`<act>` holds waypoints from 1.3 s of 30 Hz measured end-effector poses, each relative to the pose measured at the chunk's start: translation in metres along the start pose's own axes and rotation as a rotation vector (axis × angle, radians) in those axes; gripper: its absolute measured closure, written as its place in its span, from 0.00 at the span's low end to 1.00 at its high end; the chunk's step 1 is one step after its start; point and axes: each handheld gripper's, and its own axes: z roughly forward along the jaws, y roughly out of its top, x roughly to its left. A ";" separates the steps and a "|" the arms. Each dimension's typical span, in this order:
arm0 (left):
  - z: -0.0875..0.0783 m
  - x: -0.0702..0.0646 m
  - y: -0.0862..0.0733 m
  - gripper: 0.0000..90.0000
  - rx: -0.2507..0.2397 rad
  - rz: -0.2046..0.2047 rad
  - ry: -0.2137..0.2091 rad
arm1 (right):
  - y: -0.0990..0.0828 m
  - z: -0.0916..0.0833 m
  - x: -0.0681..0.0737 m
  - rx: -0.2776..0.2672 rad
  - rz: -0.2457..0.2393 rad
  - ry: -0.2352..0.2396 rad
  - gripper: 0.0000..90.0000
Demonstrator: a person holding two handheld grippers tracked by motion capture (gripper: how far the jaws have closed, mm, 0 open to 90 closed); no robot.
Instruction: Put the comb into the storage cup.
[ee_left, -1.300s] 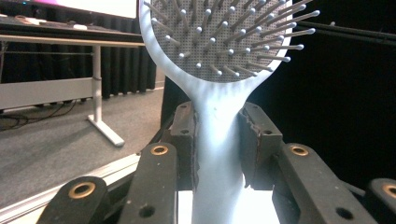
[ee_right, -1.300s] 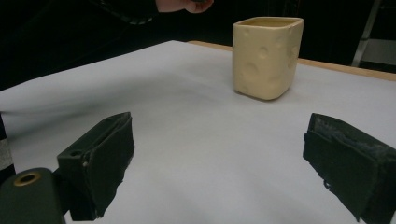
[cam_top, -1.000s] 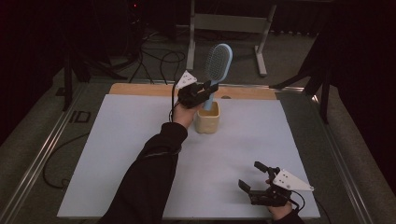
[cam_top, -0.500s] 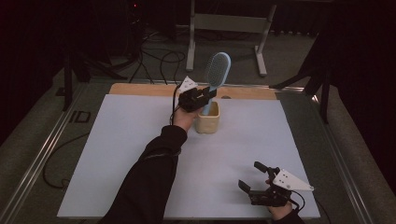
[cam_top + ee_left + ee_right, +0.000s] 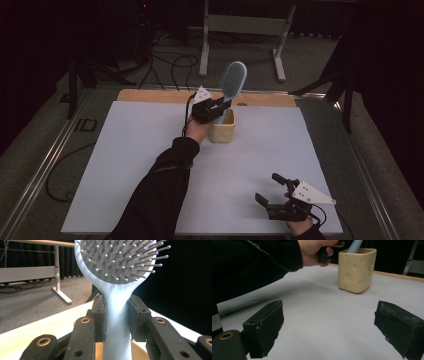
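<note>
From my remote seat, the cup (image 5: pixel 222 131) stands on the sheet (image 5: pixel 125 165) toward the table's far edge, about midway across. The hairbrush (image 5: pixel 232 82) stands handle-down in the cup, its head above the rim and tilted right. My left gripper (image 5: pixel 216 107) sits just left of the cup, clamped on the brush handle. My right gripper (image 5: pixel 274 192) rests near the sheet's near right corner, well apart from the cup. A wooden strip (image 5: pixel 150 95) runs behind the sheet.

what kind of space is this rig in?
Likely a lab or recording studio rather than a home: a white-topped table on a metal frame, black curtains around it, loose cables on grey carpet, and a bare metal stand behind.
</note>
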 end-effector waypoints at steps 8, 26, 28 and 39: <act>0.000 -0.004 -0.005 0.77 0.019 0.021 0.006 | 0.000 0.000 0.000 0.001 0.000 0.002 0.10; -0.005 -0.010 -0.011 0.54 0.066 0.024 0.121 | -0.001 0.001 0.000 0.004 -0.003 0.003 0.10; -0.008 -0.012 -0.009 0.43 0.057 0.034 0.139 | -0.001 0.001 0.000 0.003 -0.003 0.002 0.10; -0.020 -0.010 -0.004 0.16 0.048 0.016 0.090 | -0.001 0.001 0.000 0.006 -0.004 0.001 0.10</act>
